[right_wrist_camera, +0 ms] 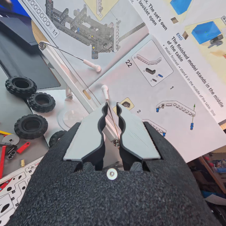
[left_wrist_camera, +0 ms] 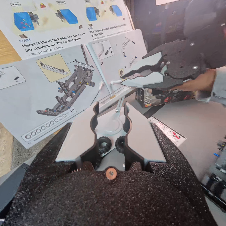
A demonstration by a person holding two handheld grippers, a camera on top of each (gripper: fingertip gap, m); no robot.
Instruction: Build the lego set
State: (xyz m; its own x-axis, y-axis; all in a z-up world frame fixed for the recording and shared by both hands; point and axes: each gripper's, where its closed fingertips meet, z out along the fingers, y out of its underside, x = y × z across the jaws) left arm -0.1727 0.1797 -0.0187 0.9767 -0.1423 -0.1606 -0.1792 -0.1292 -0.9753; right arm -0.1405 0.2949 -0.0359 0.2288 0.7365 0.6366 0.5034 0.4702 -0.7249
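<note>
The building booklet [left_wrist_camera: 30, 97] lies open on a white stand [left_wrist_camera: 116, 129], showing a grey beam frame and a bent-beam step. My left gripper [left_wrist_camera: 111, 107] is open and empty, low in front of the stand, with two black tyres [left_wrist_camera: 104, 143] below its fingers. My right gripper [left_wrist_camera: 122, 80] reaches in from the right to the booklet's right page [right_wrist_camera: 159, 97]. In the right wrist view my right gripper [right_wrist_camera: 111, 104] is narrowly open. The stand's right wire page holder [right_wrist_camera: 105, 90] runs through its gap, against the left fingertip [right_wrist_camera: 105, 107].
A printed task sheet [left_wrist_camera: 55, 41] stands behind the booklet. The second page holder [right_wrist_camera: 91, 66] presses the left page. Several tyres [right_wrist_camera: 31, 126], loose red and grey pieces [right_wrist_camera: 23, 147] and a sticker sheet [right_wrist_camera: 12, 189] lie by the stand. The set's box [left_wrist_camera: 165, 97] stands at right. One gripper's finger ends stand about 12 cm off the other's.
</note>
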